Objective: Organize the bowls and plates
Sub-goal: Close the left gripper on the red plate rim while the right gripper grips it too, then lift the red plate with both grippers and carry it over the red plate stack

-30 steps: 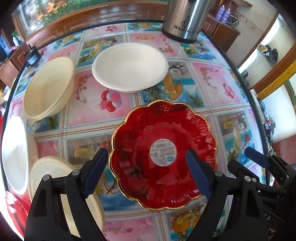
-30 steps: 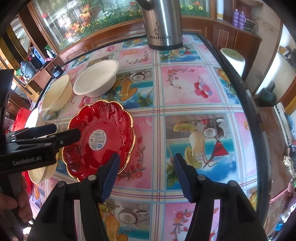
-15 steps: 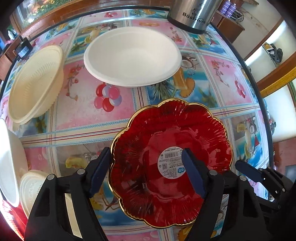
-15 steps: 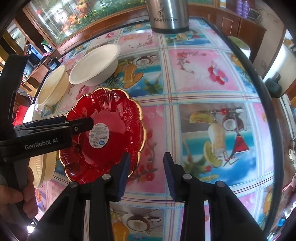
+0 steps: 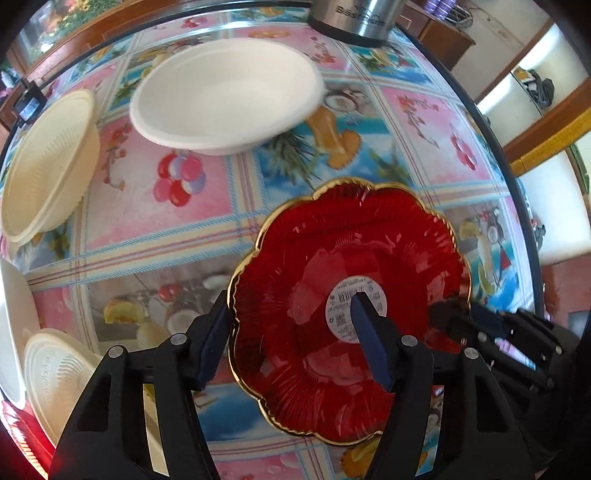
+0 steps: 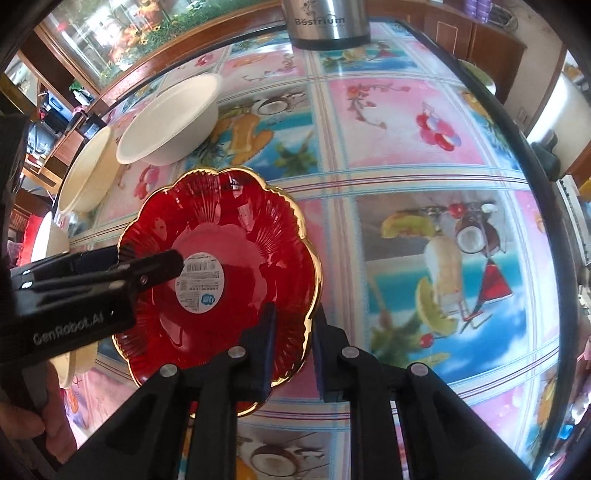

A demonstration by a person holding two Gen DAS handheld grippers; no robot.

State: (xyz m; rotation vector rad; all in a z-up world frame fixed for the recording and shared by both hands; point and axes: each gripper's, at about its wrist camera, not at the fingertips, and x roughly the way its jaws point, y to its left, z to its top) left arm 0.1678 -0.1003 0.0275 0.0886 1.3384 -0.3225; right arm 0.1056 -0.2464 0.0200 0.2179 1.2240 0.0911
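Plate: red scalloped plate with gold rim (image 6: 236, 273), glossy, round paper label at centre; lies on the tabletop near the front edge, in front of the white bowl.
Right gripper (image 6: 291, 347): jaws drawn close over the plate's near-right rim, one finger above the red face, the other outside the gold edge; judged clamped on the rim.
Left gripper (image 5: 295, 339): jaws spread wide, straddling the plate's left side; one finger outside the rim, the other over the label. Holding nothing.
Handling (judgement): looks like thin moulded plastic or glass, light, stiff, slick surface. The fluted rim is the only purchase; a pinch at one lobe may let it swing or slip, so keep it level.
Bowls: white round paper-pulp bowl (image 5: 229, 92) stands behind the plate, apart from it; cream ribbed plastic bowl (image 5: 44, 162) left of that, just beside.
More cream and white dishes (image 5: 55, 373): crowded at far left.
Surface: glass-covered table with fruit-print cloth (image 6: 406, 147).
Back edge: steel vacuum flask (image 6: 325, 18).
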